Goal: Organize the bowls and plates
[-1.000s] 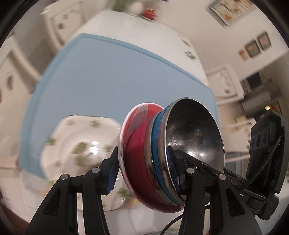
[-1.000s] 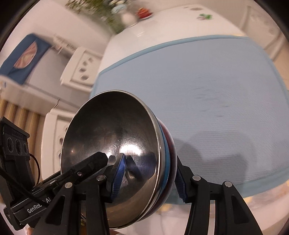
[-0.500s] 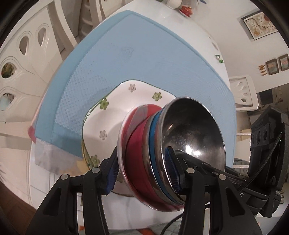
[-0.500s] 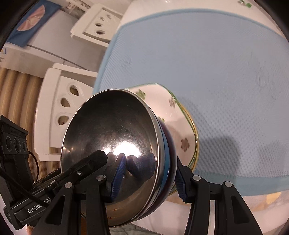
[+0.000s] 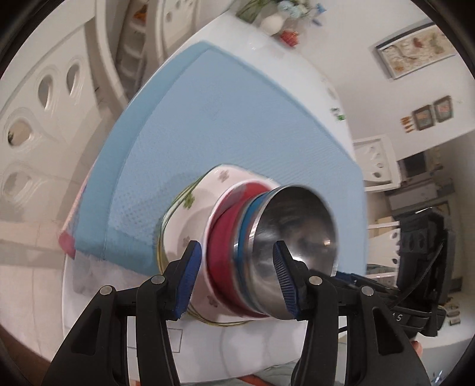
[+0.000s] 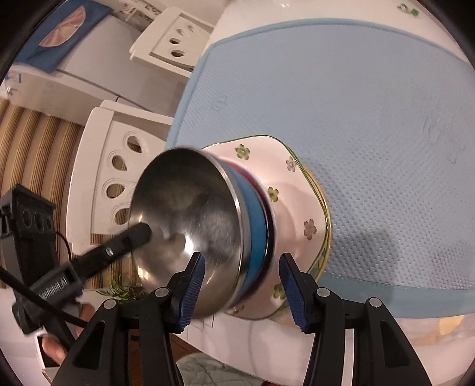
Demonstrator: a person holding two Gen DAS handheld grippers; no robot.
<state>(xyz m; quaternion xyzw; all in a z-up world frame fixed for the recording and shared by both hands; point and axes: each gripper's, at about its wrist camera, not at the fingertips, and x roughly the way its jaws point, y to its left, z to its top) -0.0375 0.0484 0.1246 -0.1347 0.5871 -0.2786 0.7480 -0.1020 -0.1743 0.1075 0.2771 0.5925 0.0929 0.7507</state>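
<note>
Steel shines on top of the stack: a steel bowl (image 5: 297,225) sits inside a blue bowl (image 5: 248,225), and this one sits inside a red bowl (image 5: 222,234). The three bowls are nested and seem to rest in the middle of a square white plate with small flowers (image 5: 190,207), but the stack is blurred, so I cannot be sure that it already touches the plate. The plate lies at the near edge of a light blue mat (image 5: 237,118) on a white table (image 5: 104,311).

The left gripper (image 5: 236,279) has one finger inside the steel bowl and the other outside the red bowl. Its jaws have just been opening a little, and the outer pad stands clear of the red wall, so the grip looks released. The right gripper (image 6: 242,285) straddles the opposite side of the stack in the same way, and its outer pad also shows a gap to the bowls.

The near part of the plate is hidden behind the bowls and fingers. A white vase with flowers (image 5: 273,23) at the far end of the table is hard to make out.
</note>
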